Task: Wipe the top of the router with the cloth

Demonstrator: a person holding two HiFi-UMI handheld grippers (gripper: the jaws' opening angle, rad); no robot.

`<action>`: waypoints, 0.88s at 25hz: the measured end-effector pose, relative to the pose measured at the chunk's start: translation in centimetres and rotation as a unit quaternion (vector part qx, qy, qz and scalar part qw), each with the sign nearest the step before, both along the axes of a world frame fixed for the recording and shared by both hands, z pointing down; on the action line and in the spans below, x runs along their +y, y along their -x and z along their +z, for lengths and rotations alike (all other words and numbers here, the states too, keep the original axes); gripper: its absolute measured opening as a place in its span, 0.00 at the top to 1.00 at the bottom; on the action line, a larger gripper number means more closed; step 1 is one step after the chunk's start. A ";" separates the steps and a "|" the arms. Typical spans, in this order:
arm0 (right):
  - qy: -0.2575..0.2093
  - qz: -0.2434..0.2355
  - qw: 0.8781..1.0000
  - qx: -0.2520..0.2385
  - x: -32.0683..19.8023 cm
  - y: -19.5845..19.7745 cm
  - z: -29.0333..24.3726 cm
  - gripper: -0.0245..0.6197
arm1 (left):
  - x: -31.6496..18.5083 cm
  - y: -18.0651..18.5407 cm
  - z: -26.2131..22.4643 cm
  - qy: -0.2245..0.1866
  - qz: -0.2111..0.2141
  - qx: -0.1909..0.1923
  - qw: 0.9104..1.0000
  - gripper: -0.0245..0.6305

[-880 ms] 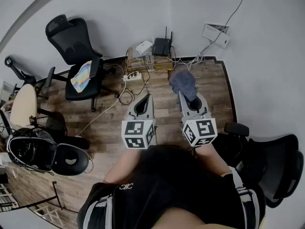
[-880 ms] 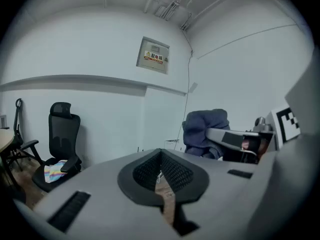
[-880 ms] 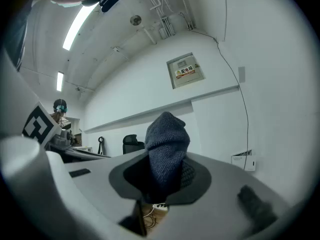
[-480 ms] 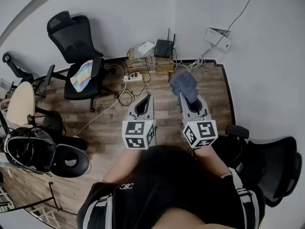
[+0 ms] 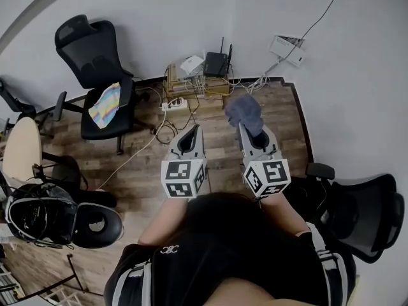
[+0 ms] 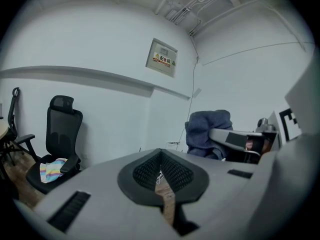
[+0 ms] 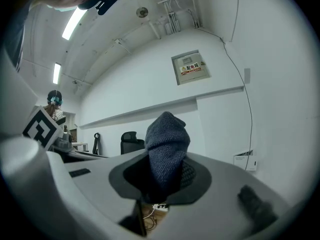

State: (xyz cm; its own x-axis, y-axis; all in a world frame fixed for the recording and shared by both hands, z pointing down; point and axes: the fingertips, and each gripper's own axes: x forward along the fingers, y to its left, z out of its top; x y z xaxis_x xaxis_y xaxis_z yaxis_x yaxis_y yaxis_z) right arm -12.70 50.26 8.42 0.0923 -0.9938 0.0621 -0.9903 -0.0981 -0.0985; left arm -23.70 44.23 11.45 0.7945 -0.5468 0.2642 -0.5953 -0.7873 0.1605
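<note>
Barely moved: right tongs (image 5: 245, 130) still clamp grey cloth (image 5: 243, 110) | left tongs (image 5: 194, 130) closed, empty | black router (image 5: 216, 63) ahead on low box (image 5: 191, 85) by white wall (image 5: 159, 18), apart from cloth | wood floor (image 5: 140, 164) below | office chair (image 5: 95, 56) left

Grey left hand-held gripper (image 5: 196, 129) and right hand-held gripper (image 5: 241, 126), black-and-white marker cubes (image 5: 185, 178), black white-striped shirt (image 5: 217, 263).

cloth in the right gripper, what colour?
Dark blue-grey, plain, with a knit-like texture. The cloth shows best in the right gripper view.

wood floor (image 5: 140, 171) | on it: office chair (image 5: 89, 53), power strip (image 5: 172, 102), cables (image 5: 167, 131)
</note>
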 end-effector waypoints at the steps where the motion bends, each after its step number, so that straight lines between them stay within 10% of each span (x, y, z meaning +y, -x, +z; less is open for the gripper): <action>1: 0.001 0.003 1.000 0.002 -0.4 0.4 0.0 0.83 | -0.5 0.4 0.0 0.001 0.002 0.002 1.000 0.96; 13: 0.032 0.024 0.999 0.009 -6.6 4.4 1.0 0.83 | -7.3 5.6 1.5 0.026 -0.001 0.027 0.999 0.96; 22: 0.032 0.011 0.999 0.003 -12.1 1.3 1.9 0.83 | -12.2 3.0 2.6 0.036 -0.017 0.011 0.999 0.96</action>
